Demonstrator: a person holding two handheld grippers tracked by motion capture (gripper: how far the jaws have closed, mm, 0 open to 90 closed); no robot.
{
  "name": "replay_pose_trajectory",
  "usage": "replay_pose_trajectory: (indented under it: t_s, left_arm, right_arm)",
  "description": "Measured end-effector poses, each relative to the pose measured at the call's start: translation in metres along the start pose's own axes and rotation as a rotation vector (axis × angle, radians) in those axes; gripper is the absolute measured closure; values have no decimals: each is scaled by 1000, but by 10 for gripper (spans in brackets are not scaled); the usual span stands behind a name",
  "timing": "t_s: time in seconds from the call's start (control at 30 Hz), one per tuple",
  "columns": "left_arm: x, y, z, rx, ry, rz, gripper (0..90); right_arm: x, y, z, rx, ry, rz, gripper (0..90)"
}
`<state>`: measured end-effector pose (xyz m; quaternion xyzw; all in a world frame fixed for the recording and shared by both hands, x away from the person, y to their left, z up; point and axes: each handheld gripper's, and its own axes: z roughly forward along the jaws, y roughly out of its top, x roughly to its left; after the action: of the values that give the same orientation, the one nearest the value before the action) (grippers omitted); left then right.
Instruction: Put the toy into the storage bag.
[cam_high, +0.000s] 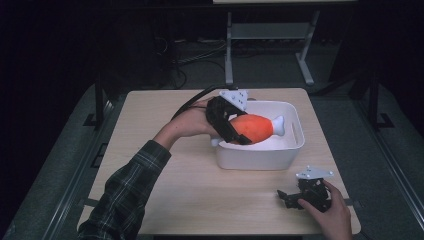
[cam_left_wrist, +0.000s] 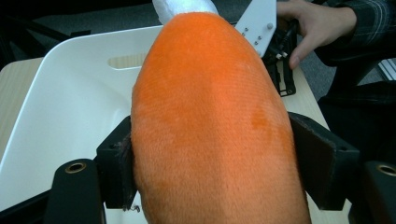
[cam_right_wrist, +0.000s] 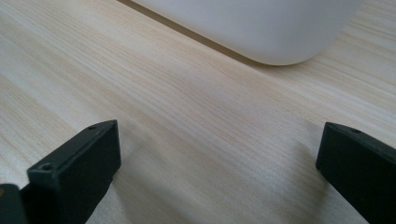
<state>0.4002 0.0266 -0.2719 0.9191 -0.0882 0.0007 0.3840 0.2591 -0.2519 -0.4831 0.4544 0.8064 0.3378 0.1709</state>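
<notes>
the left gripper (cam_high: 235, 131) is clenched on a plush orange drumstick (cam_high: 252, 128), its black pads pressing into the fat orange body from both sides, and holds it over the white bin (cam_high: 260, 159) with the white bone end pointing right. the step in hand looks like putting the drumstick into the bin or taking it out; which of the two cannot be told from this moment alone. either way, the grip sits well on the thick middle, so it is best to keep the squeeze steady, since the plush is soft and could slip if the jaws loosen. keep the toy level and clear of the bin's rim, and if it is to go down, lower it to the floor of the bin before letting go rather than dropping it.

the right gripper (cam_high: 292, 198) rests on the table (cam_high: 165, 185) at the near right corner, jaws released and wide apart with nothing between them, just near of the bin.

the table is pale wood grain, bare apart from the bin. beyond it the room is dark, with a metal stand (cam_high: 229, 50) and cables on the floor at the far side.
</notes>
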Motion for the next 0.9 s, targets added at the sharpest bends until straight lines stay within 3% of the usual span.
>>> replay_pose_trajectory:
  t_s: [0.13, 0.43, 0.6, 0.9]
  left_arm:
    - [7, 2, 3, -27, -10, 2, 254]
    - [19, 5, 17, 15, -28, 16, 253]
    - [24, 5, 28, 14, -44, 8, 254]
    - [32, -1, 48, 56, -61, -1, 252]
  right_arm:
    - [0, 0, 0, 0, -1, -1, 0]
    - [0, 0, 0, 0, -1, -1, 0]
    - [0, 0, 0, 1, -1, 0, 0]
    - [0, 0, 0, 0, -1, 0, 0]
